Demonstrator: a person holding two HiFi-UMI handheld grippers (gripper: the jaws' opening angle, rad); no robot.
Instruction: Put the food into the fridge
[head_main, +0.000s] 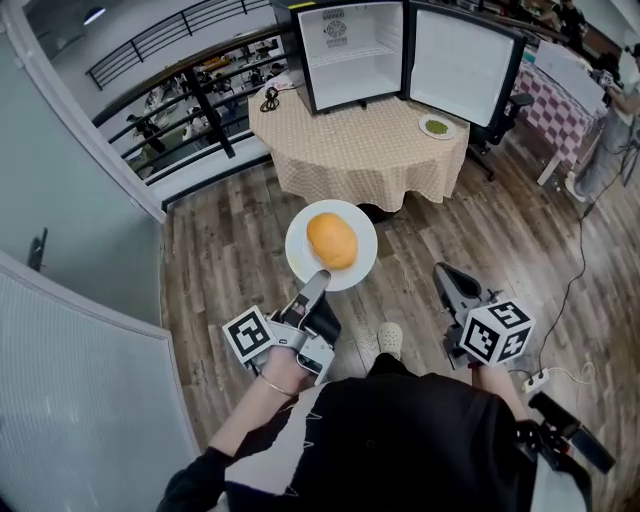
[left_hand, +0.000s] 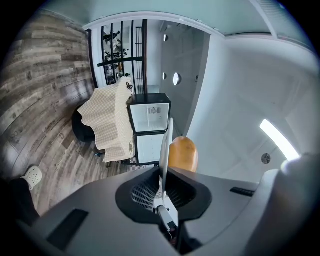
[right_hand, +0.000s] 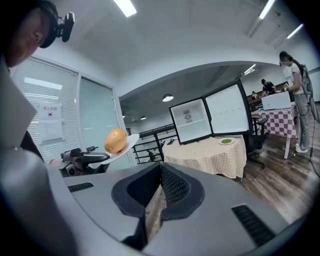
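Observation:
A white plate (head_main: 299, 252) carries a round orange piece of food (head_main: 332, 240). My left gripper (head_main: 316, 282) is shut on the plate's near rim and holds it level over the wooden floor. In the left gripper view the plate (left_hand: 164, 145) stands edge-on between the jaws of the left gripper (left_hand: 163, 181), with the food (left_hand: 183, 154) beside it. My right gripper (head_main: 447, 278) hangs to the right, shut and empty. In the right gripper view its jaws (right_hand: 159, 172) meet, with the plate (right_hand: 127, 143) and food (right_hand: 116, 140) up to the left. The small fridge (head_main: 350, 50) stands open on the round table (head_main: 360, 150).
A second plate with green food (head_main: 437, 127) lies on the table by the fridge door (head_main: 462, 65). Black cables (head_main: 270, 98) lie at the table's left. An office chair (head_main: 505, 112), a checkered table (head_main: 560, 105) and a person (right_hand: 295, 100) are at the right. A railing (head_main: 190, 95) runs at the left.

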